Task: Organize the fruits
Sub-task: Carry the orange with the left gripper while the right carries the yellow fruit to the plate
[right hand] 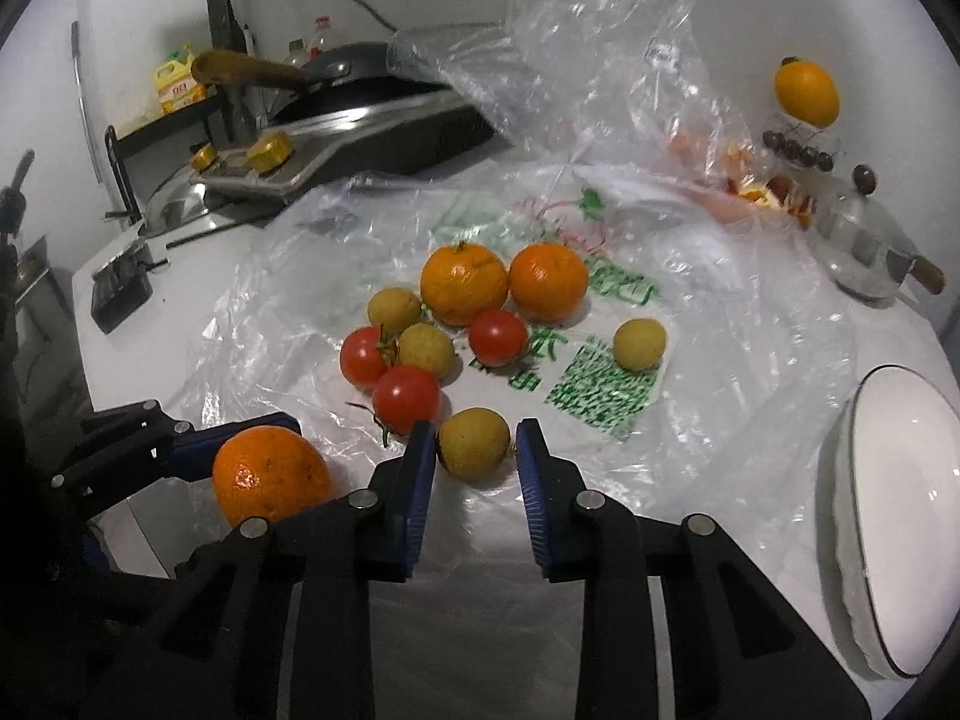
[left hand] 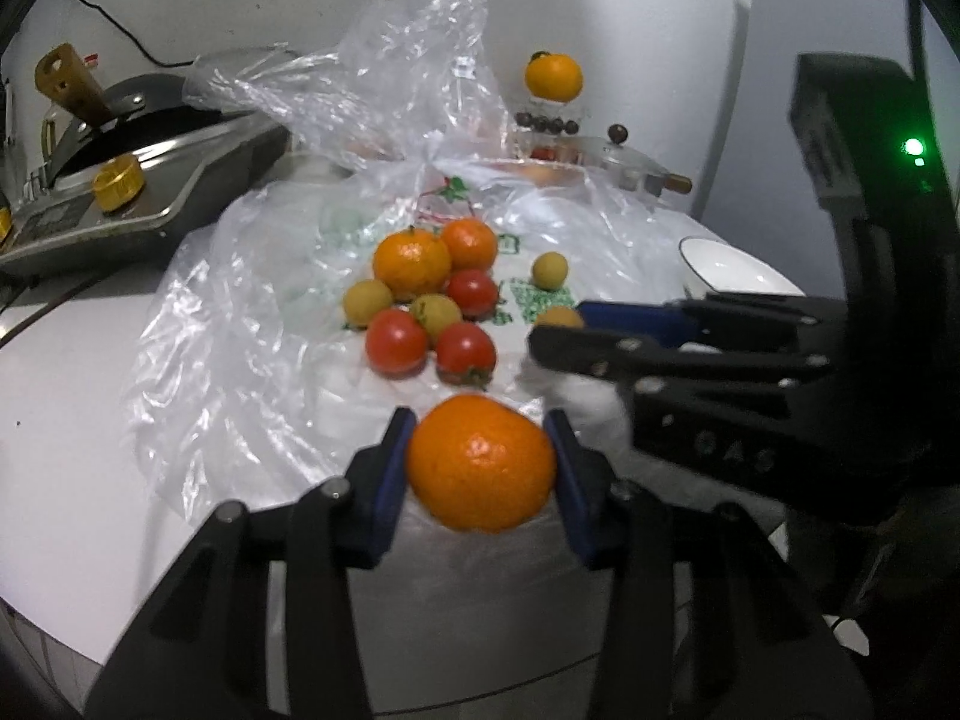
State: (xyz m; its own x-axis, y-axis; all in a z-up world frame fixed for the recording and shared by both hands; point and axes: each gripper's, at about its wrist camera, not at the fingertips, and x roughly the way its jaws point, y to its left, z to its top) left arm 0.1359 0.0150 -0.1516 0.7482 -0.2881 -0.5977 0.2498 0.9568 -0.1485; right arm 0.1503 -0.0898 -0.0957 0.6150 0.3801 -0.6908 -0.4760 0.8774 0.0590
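In the left wrist view, at the upper left, a pan [left hand: 114,126] is sitting on a stove. The clear bag [left hand: 252,324] is lying open and flat on the white table [left hand: 66,420]. In the middle of the picture a pile of fruit is waiting on the bag: two oranges [left hand: 411,261], three tomatoes [left hand: 396,341] and some small yellow fruits [left hand: 367,302]. At the bottom middle the left gripper [left hand: 480,456] is holding a big orange [left hand: 480,462]. Its fingers are pressing on both sides of it, low and close to the bag. On the right side the right gripper [left hand: 558,324] is reaching in from the edge. A white bowl [left hand: 732,267] is standing behind it, and I cannot see any fruit in it.

In the right wrist view, the big orange is showing at the lower left, with the left gripper's blue fingers [right hand: 252,429] around it. At the bottom middle the right gripper [right hand: 475,450] is closing on a yellow fruit [right hand: 474,443]. Its fingers are clamped on the fruit, one on each side. The fruit is near the bag, just below the pile. At the right edge white plates [right hand: 900,516] are looking empty.

So the sorting is only starting, I think. Two fruits are being picked. Most of the fruit is left on the bag and needs to go into the dishes.
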